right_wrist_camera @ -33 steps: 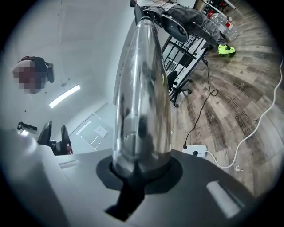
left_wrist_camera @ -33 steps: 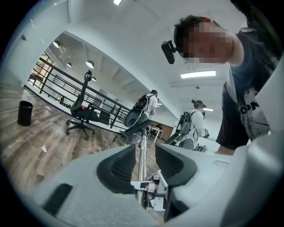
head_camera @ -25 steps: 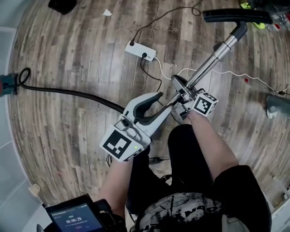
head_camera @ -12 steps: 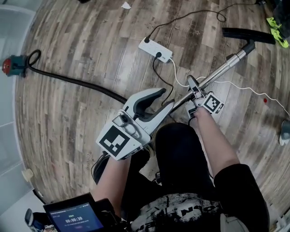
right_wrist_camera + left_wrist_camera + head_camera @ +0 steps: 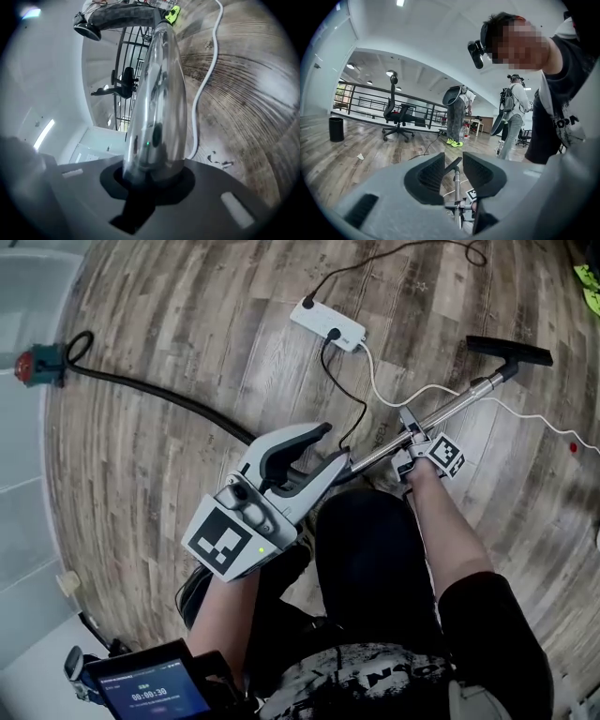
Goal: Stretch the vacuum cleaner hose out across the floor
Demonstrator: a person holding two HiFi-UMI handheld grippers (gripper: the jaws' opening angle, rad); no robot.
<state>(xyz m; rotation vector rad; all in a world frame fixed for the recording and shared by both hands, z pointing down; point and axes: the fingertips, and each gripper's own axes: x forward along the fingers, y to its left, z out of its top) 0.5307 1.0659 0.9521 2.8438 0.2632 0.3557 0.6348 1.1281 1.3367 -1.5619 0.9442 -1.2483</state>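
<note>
The wood floor (image 5: 169,343) fills nearly everything below you. The black hose (image 5: 159,397) lies along it in a long, gently curved line, from the red and teal vacuum body (image 5: 36,368) at the far left edge in toward your legs, where it passes out of sight under your left gripper (image 5: 330,446). On the right, the metal tube (image 5: 450,407) slants away from you, with the flat black nozzle (image 5: 511,351) at its far end. Your right gripper (image 5: 410,439) is clamped on that tube. In the right gripper view the shiny tube fills the gap and touches both sides, though the jaws have just been easing wider. Your left gripper holds nothing. In the left gripper view its jaws stand apart, having just narrowed a little, and the tube and nozzle show only in the distance through the gap. A white power strip (image 5: 328,324) sits on the boards beyond your hands, and a thin white cable (image 5: 394,395) loops from it past the tube.
</note>
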